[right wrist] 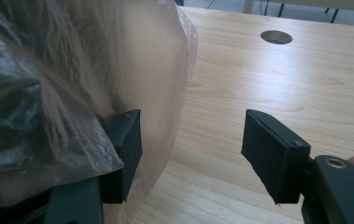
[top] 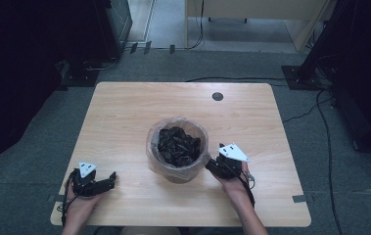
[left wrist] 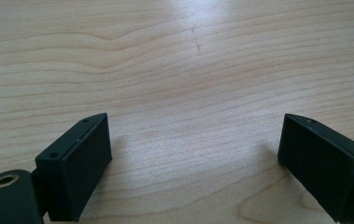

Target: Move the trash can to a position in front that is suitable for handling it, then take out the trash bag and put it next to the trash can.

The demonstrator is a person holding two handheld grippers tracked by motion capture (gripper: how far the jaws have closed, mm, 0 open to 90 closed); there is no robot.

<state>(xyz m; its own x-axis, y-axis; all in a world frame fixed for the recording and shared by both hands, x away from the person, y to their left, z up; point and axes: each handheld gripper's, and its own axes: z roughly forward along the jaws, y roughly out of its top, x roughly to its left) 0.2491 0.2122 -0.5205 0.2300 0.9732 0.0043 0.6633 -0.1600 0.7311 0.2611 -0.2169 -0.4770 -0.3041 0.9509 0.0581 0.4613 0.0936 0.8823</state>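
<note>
My right gripper [right wrist: 191,154] is wide open w/ one jaw against the bag [top: 153,147]. I'd close slowly on the film only. Left gripper [left wrist: 191,158] is open, empty.

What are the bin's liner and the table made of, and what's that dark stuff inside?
The liner looks like thin clear plastic film: it is see-through, crinkled and faintly glossy. The table looks like pale wood or a wood-look laminate, with grain lines and a soft sheen. The dark stuff seems to be crumpled black plastic, shiny at its folds, though that is uncertain. The right tongs touch the liner.

lab: equipment stands [top: 315,54], floor cables [top: 327,147], carpet [top: 26,147].
</note>
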